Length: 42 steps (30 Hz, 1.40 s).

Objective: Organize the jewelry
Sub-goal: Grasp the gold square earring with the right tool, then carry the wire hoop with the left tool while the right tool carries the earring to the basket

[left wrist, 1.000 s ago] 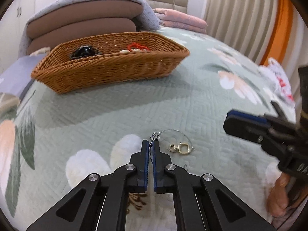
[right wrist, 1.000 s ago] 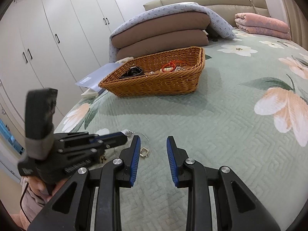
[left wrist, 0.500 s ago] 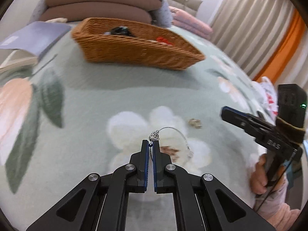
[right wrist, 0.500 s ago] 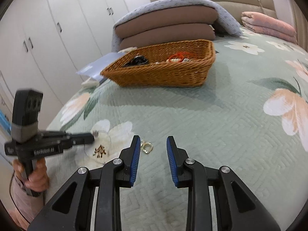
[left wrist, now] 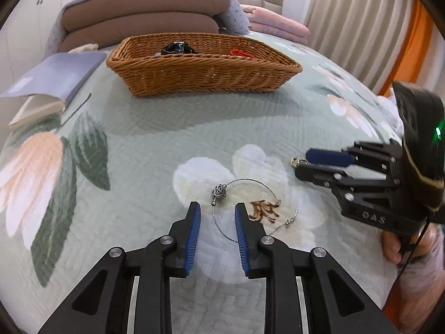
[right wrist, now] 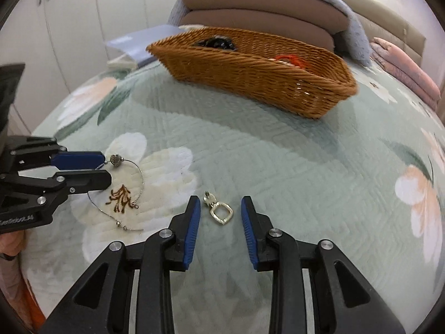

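A thin silver wire bangle [left wrist: 250, 183] with a silver knot bead [left wrist: 219, 190] lies on the white flower of the green quilt, partly between my open left gripper [left wrist: 217, 213] fingers; it also shows in the right wrist view [right wrist: 140, 172]. A small gold earring [right wrist: 219, 211] lies on the quilt between my open right gripper [right wrist: 219, 208] fingers, untouched; in the left wrist view it peeks out by the right gripper's tips [left wrist: 296, 162]. A wicker basket [left wrist: 205, 72] holding a black item [left wrist: 178, 48] and a red item [left wrist: 240, 53] stands at the back.
A grey-blue book [left wrist: 52, 78] lies left of the basket. Stacked brown cushions [left wrist: 144, 14] and pink folded bedding [left wrist: 275, 23] sit behind it. White wardrobe doors [right wrist: 69, 14] stand beyond the bed's left edge. Curtains [left wrist: 361, 22] hang at the right.
My left gripper has opened and let go of the silver bangle, which now lies on the quilt. My right gripper has moved down and forward so the gold earring sits between its fingers.
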Tool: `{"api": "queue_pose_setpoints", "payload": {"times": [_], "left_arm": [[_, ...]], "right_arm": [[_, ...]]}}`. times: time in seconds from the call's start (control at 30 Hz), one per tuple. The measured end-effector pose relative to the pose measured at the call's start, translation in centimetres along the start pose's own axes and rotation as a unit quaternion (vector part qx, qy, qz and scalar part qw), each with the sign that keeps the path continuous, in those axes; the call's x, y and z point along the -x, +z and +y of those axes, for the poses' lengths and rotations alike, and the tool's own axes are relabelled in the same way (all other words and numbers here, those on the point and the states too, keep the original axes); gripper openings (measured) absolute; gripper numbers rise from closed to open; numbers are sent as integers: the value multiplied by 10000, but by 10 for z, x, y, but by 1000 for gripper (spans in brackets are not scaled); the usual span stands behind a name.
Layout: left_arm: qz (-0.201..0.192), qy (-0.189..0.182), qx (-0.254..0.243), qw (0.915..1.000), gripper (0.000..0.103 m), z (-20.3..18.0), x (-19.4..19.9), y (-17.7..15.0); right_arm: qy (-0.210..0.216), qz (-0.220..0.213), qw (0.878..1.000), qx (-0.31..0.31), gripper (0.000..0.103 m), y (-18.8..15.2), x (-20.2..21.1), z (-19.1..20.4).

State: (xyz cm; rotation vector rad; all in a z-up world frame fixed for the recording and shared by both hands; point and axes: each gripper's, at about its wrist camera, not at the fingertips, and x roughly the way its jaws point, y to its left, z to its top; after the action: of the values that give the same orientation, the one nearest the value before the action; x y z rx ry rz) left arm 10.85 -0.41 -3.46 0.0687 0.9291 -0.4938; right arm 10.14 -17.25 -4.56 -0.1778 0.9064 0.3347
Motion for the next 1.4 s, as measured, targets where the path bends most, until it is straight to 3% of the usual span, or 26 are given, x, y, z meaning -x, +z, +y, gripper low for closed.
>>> {"api": "queue_pose_setpoints", "payload": {"times": [0.17,0.27,0.43,0.53,0.63,0.73,0.9,1.13,1.23,1.4], "left_arm": [[-48,188,-152,9997,26,-7,-4,1],[-68,229,-143,9996,26,-8,-6,2],[-87,397,-234,9989,26,-15,-11,6],[-129,433,-227,9987,25,-16,-11,6],[-189,499,-142,9985,11,-13,-11,8],[-400,536,33,9978,11,-8,-5,11],[-932,87,283,9952,11,-1,18,12],[-1069,-36,378,9935,11,-2,22,18],[-1232,205,406,9913,11,-8,32,34],[-1887,314,253,9812,11,-22,75,82]], "right_arm": [[-257,-24,9989,392,34,3,-6,13],[-237,-73,9986,461,21,2,-4,16],[-270,-151,9978,583,13,2,-3,22],[-70,-283,9989,361,12,2,3,12],[202,-528,9984,64,12,2,15,-2],[617,-878,9935,-376,12,2,32,-22],[1020,-1224,9833,-880,12,-1,49,-43],[680,-1502,9811,-1012,12,14,62,-42],[395,-1706,9803,-919,12,32,76,-40],[-88,-2045,9737,-1001,12,78,91,-60]]}}
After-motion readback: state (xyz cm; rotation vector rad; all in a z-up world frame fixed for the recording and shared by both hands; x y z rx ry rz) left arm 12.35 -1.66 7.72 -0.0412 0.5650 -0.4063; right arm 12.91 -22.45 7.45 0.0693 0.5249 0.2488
